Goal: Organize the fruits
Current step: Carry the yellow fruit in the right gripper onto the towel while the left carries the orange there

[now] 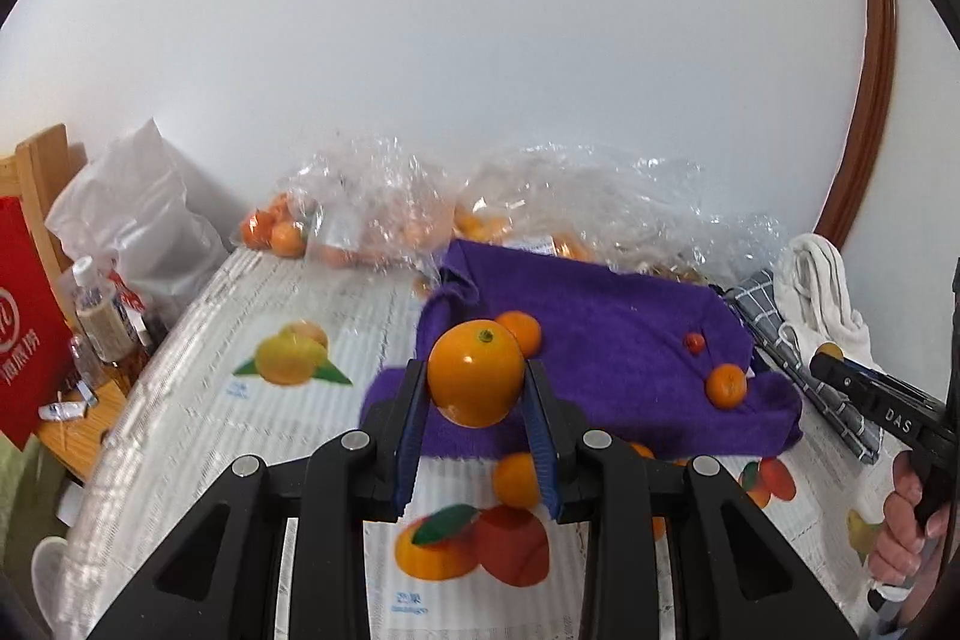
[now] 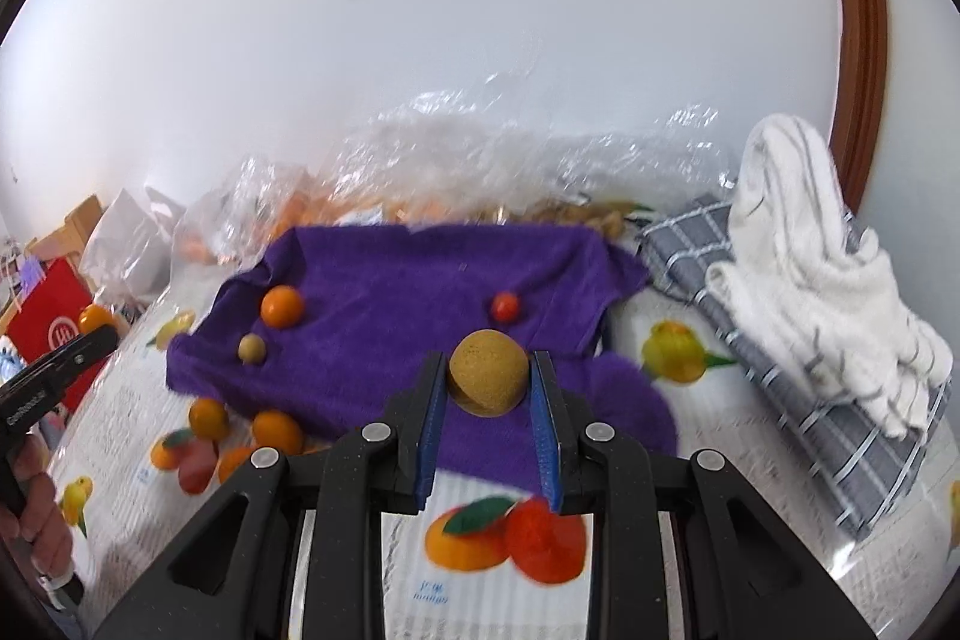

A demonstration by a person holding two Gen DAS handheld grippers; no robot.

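The clear plastic bags point(image 1: 420, 202) behind the purple towel point(image 2: 420, 292) blur whatever fruit they hold, so no count is possible there; the table's near edge is cut off by both grippers. The left gripper point(image 1: 477, 388) is clamped on one large orange point(image 1: 476, 372), held above the towel's front edge; the right gripper point(image 2: 489, 382) pinches one tan round fruit point(image 2: 489, 372) over the same towel. On the towel, in the right wrist view, lie three loose pieces: one small orange point(image 2: 281, 306), one small tan fruit point(image 2: 251, 348), one small red fruit point(image 2: 505, 306); just off the towel's front left corner sit two more oranges point(image 2: 209, 418); a white cloth point(image 2: 828, 292) lies on a grey checked cloth point(image 2: 840, 436) right of the towel.
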